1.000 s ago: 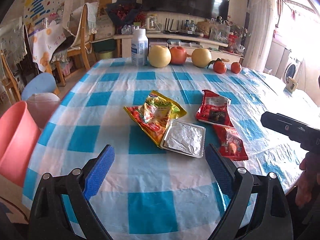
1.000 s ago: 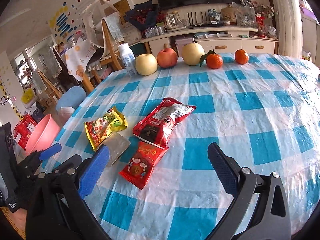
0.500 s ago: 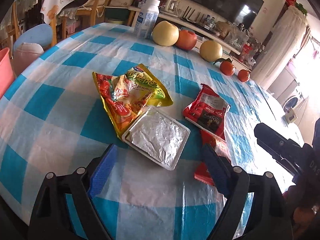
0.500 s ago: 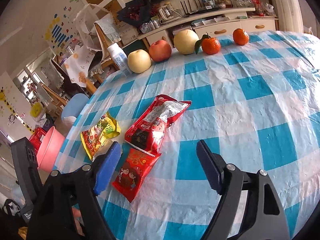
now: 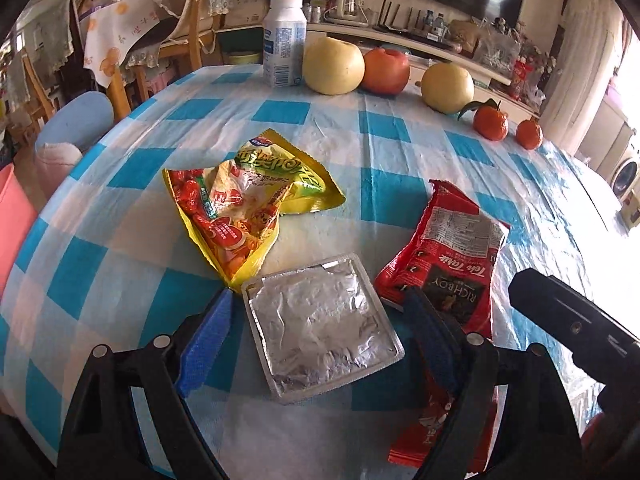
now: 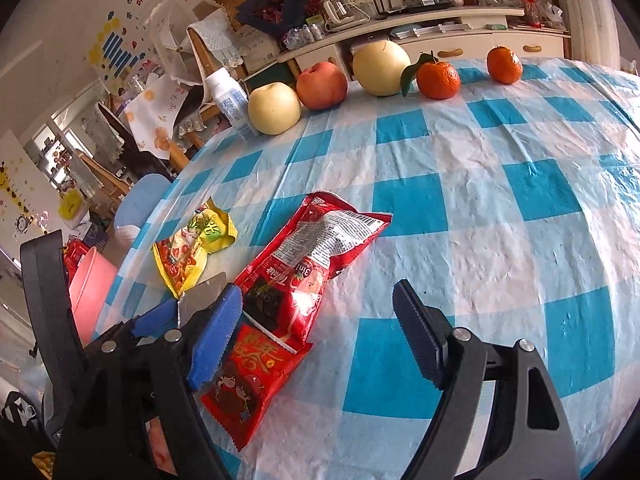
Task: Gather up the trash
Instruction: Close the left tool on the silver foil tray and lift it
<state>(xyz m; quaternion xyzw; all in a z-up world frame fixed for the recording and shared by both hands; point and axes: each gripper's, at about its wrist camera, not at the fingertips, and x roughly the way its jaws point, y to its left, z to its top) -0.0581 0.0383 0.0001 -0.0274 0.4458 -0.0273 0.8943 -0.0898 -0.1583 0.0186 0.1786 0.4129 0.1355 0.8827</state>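
Crinkled foil tray (image 5: 320,322) lies between open left claw (image 5: 320,334) tips.

Bright daylight floods both views, strongest at the right edge of the left wrist view, where the window side burns out to white. Glare sits on the foil tray (image 5: 320,322) and on the red wrapper (image 6: 308,268). Shadows on the table (image 6: 500,216) are short and soft. Fisheye bending curves the edges, the corners go black, and the far room looks slightly soft.
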